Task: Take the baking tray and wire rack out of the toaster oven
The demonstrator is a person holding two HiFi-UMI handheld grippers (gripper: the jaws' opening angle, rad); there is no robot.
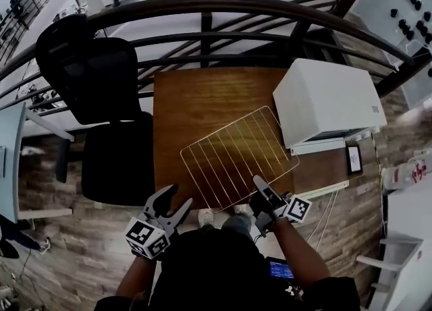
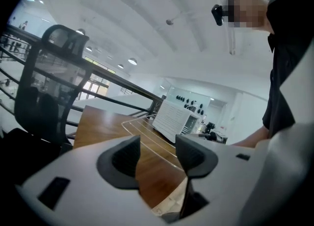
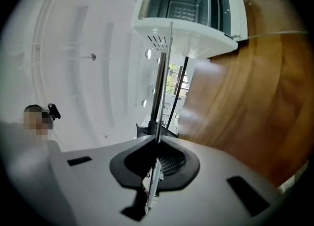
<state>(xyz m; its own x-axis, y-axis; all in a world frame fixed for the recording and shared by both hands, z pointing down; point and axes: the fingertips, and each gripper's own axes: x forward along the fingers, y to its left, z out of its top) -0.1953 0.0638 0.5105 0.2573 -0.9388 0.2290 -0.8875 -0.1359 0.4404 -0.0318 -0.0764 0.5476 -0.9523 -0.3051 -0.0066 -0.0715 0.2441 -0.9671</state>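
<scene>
The wire rack (image 1: 236, 158) hangs tilted over the wooden table (image 1: 196, 94), its near corner pinched in my right gripper (image 1: 260, 185), which is shut on it. In the right gripper view the wire rack (image 3: 164, 73) runs edge-on out of the right gripper (image 3: 157, 141) towards the white toaster oven (image 3: 191, 4), whose door hangs open. Whether a baking tray lies inside, I cannot tell. The toaster oven (image 1: 327, 100) stands at the table's right. My left gripper (image 1: 177, 196) is off the table's near left corner, open and empty. Past the left gripper (image 2: 157, 154) lie the wire rack (image 2: 140, 127) and the toaster oven (image 2: 171, 119).
A black office chair (image 1: 101, 100) stands left of the table. A dark metal railing (image 1: 202, 33) runs behind it. A small black-framed item (image 1: 354, 159) and a white strip with cables (image 1: 324, 191) lie at the table's near right.
</scene>
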